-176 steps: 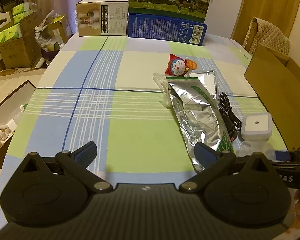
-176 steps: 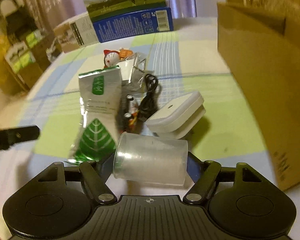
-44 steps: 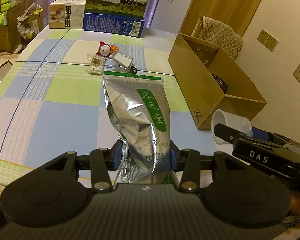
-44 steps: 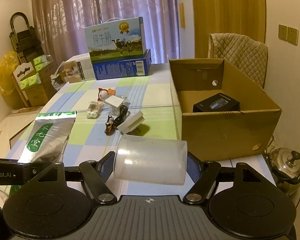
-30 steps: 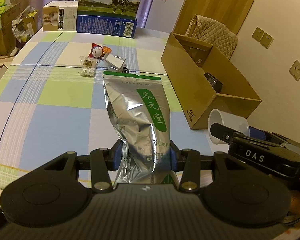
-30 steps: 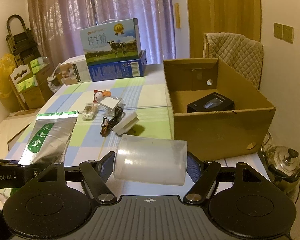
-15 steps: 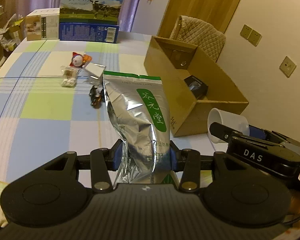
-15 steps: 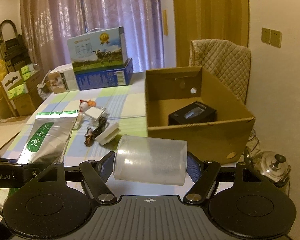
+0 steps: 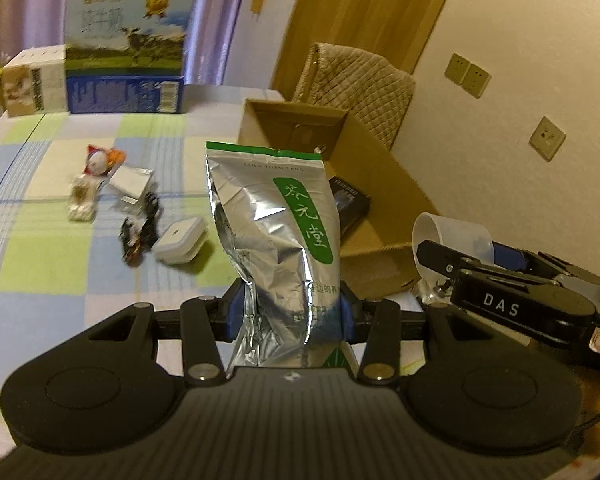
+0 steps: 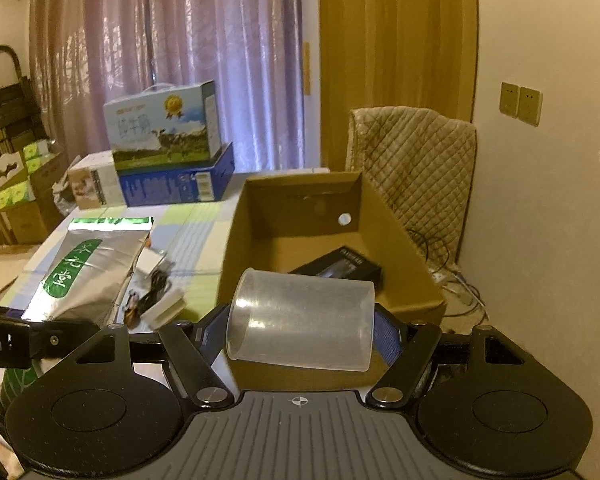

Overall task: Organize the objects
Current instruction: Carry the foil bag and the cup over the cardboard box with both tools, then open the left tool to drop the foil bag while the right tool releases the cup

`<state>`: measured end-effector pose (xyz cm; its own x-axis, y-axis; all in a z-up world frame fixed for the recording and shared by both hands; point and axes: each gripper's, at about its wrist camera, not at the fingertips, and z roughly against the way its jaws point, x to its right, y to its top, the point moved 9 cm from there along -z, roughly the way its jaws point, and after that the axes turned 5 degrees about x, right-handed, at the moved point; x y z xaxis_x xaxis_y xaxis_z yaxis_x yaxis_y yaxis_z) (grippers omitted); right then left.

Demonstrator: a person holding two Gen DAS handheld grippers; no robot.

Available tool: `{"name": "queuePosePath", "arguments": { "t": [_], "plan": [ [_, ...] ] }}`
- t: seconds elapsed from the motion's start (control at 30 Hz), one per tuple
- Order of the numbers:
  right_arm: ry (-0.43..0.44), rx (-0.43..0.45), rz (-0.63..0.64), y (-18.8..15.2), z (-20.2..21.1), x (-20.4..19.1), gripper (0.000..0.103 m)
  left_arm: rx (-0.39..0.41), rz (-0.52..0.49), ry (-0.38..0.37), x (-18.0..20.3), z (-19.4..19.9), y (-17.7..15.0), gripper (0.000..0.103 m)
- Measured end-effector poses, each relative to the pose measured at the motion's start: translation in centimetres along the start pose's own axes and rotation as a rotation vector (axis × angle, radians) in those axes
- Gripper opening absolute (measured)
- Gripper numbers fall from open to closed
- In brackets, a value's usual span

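My left gripper [image 9: 290, 314] is shut on a silver foil pouch [image 9: 274, 232] with a green label, held upright above the table's near edge. The pouch [image 10: 88, 268] also shows at the left of the right wrist view. My right gripper [image 10: 300, 336] is shut on a clear plastic cup [image 10: 300, 318] lying sideways between its fingers; the cup [image 9: 452, 236] appears at the right of the left wrist view. Just beyond both stands an open cardboard box [image 10: 300, 204] with a black box [image 10: 340, 266] inside.
On the checked tablecloth [image 9: 60, 240] lie a white square device [image 9: 178, 238], a black cable [image 9: 140, 232], a small silver packet [image 9: 132, 180], a red-and-white toy [image 9: 100, 160] and a little bag [image 9: 82, 200]. Milk cartons [image 9: 126, 56] stand at the far edge. A quilted chair [image 10: 412, 160] is behind the box.
Both grippers have swung right toward the cardboard box, which is now closer and more central. Pouch and cup stay gripped. Much earlier the left gripper was open and the pouch lay on the table.
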<state>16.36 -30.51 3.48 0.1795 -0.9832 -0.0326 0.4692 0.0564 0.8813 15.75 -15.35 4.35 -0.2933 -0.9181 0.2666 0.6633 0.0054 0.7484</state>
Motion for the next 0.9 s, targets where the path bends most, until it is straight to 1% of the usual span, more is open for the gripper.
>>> {"name": "queuePosePath", "arguments": {
  "t": [0.13,0.27,0.5,0.63,0.9],
  "plan": [
    [-0.015,0.008,0.010,1.8,-0.9,2.0,0.070,0.004,-0.006,-0.022,1.5,-1.4,1.7,0.040],
    [-0.024,0.009,0.015,3.3,-2.1,3.6,0.070,0.006,-0.018,-0.028,2.7,-3.2,3.5,0.040],
    [-0.016,-0.010,0.029,4.6,-5.1,5.4,0.070,0.000,-0.035,-0.045,4.8,-6.9,6.7,0.040],
    [-0.013,-0.025,0.016,5.0,-7.0,6.6,0.070,-0.012,-0.033,-0.045,5.1,-9.3,8.0,0.040],
    [-0.019,-0.054,-0.002,5.1,-10.1,8.3,0.070,-0.036,-0.014,-0.035,4.5,-13.1,9.0,0.040]
  ]
}}
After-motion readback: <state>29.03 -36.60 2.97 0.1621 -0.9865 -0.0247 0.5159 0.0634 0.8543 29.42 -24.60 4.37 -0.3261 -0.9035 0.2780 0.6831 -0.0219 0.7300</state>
